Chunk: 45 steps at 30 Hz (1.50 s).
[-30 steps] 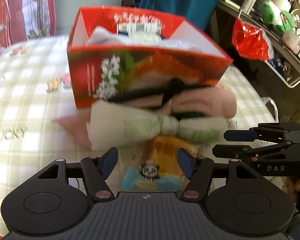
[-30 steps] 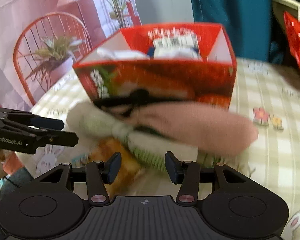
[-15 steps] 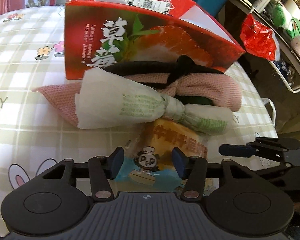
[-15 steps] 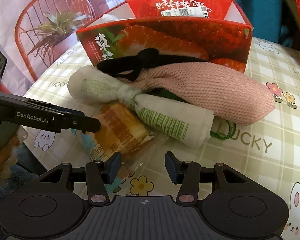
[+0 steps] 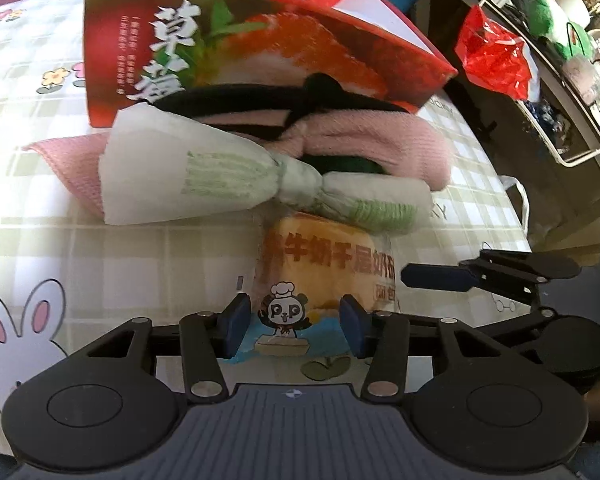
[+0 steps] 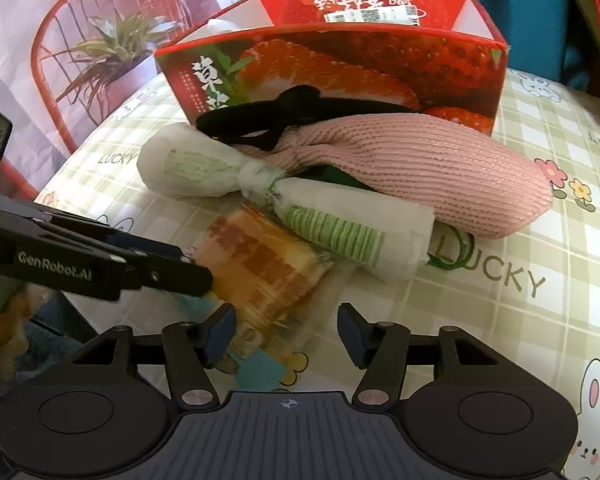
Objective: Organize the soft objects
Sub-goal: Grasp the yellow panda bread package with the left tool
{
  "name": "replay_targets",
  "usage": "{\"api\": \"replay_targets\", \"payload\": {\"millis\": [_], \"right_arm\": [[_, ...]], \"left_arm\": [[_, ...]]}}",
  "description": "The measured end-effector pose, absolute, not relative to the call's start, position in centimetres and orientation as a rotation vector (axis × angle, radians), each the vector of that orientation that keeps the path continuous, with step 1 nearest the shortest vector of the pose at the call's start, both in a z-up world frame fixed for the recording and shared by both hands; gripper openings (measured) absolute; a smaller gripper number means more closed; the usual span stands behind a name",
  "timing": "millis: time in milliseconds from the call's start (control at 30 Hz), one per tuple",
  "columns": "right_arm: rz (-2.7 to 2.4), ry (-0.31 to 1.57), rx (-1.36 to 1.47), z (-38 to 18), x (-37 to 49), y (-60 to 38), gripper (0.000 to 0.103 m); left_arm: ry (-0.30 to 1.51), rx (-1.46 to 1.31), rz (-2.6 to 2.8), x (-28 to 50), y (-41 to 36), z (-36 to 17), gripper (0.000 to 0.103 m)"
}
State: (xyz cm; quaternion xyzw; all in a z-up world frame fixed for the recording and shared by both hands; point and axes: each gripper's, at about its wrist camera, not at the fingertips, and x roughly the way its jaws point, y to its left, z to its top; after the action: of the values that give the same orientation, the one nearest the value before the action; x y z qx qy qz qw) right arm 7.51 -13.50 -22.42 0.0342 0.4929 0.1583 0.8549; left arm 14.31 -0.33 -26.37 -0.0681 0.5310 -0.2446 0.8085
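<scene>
Left wrist view: left gripper point(image 5: 294, 326) has just been closing, jaws straddling the packaged bread point(image 5: 324, 268) lying before the strawberry box point(image 5: 228, 52), pads apparently not yet pressing. Pinch gently; crushable. Right gripper point(image 6: 286, 334) has just been opening, empty.

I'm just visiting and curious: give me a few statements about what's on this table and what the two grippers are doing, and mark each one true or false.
1. The bread packet lies on the table in front of the red box. True.
2. The pink cloth sits inside the red box. False: it lies on the tablecloth in front of the box.
3. The left gripper has the near end of the bread packet between its open fingers. True; its jaws have just been closing.
4. The right gripper is clamped on the white and green cloth. False: its jaws have just been opening, over the packet's end, not that cloth.
5. The tablecloth is plain white. False: it is checked, with rabbits and flowers.
</scene>
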Motion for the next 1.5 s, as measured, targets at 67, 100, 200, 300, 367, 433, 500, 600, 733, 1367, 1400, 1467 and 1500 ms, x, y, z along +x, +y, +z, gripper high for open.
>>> {"api": "replay_targets", "payload": {"millis": [67, 100, 200, 300, 367, 433, 500, 600, 733, 1367, 1400, 1467, 1500], "right_arm": [[0.34, 1.04, 0.059, -22.4, 7.5, -13.2, 0.059], [0.346, 1.042, 0.05, -22.4, 7.5, -13.0, 0.06], [0.362, 1.042, -0.011, -22.4, 7.4, -12.2, 0.064], [0.371, 1.053, -0.042, -22.7, 7.3, -11.8, 0.069], [0.37, 1.06, -0.056, -23.0, 7.3, -11.7, 0.07], [0.376, 1.059, -0.071, -23.2, 7.4, -11.5, 0.072], [0.379, 1.057, -0.087, -23.3, 7.4, -11.3, 0.075], [0.389, 1.057, -0.107, -23.7, 7.6, -11.2, 0.077], [0.393, 1.065, -0.096, -24.3, 8.0, -11.4, 0.078], [0.424, 1.037, -0.051, -24.0, 7.8, -11.6, 0.065], [0.425, 1.036, -0.053, -24.0, 7.7, -11.6, 0.064], [0.431, 1.035, -0.053, -23.9, 7.6, -11.4, 0.064], [0.434, 1.033, -0.054, -23.8, 7.6, -11.4, 0.063]], "left_arm": [[1.144, -0.159, -0.536, 14.3, -0.6, -26.5, 0.051], [1.145, -0.16, -0.539, 14.3, -0.6, -26.6, 0.051], [1.143, -0.154, -0.528, 14.4, -0.8, -26.7, 0.051], [1.134, -0.156, -0.51, 14.7, -0.4, -26.6, 0.052], [1.129, -0.166, -0.508, 14.9, 0.0, -26.6, 0.052], [1.125, -0.173, -0.508, 15.2, 0.0, -26.6, 0.054], [1.123, -0.18, -0.515, 15.5, -0.3, -26.7, 0.055], [1.122, -0.176, -0.524, 15.9, -0.9, -26.8, 0.059], [1.12, -0.192, -0.534, 16.1, -1.0, -27.3, 0.063], [1.062, -0.181, -0.535, 14.1, -1.8, -26.4, 0.059], [1.06, -0.181, -0.534, 14.0, -1.8, -26.3, 0.059], [1.059, -0.184, -0.531, 13.8, -1.6, -26.3, 0.059], [1.059, -0.186, -0.53, 13.7, -1.4, -26.3, 0.059]]}}
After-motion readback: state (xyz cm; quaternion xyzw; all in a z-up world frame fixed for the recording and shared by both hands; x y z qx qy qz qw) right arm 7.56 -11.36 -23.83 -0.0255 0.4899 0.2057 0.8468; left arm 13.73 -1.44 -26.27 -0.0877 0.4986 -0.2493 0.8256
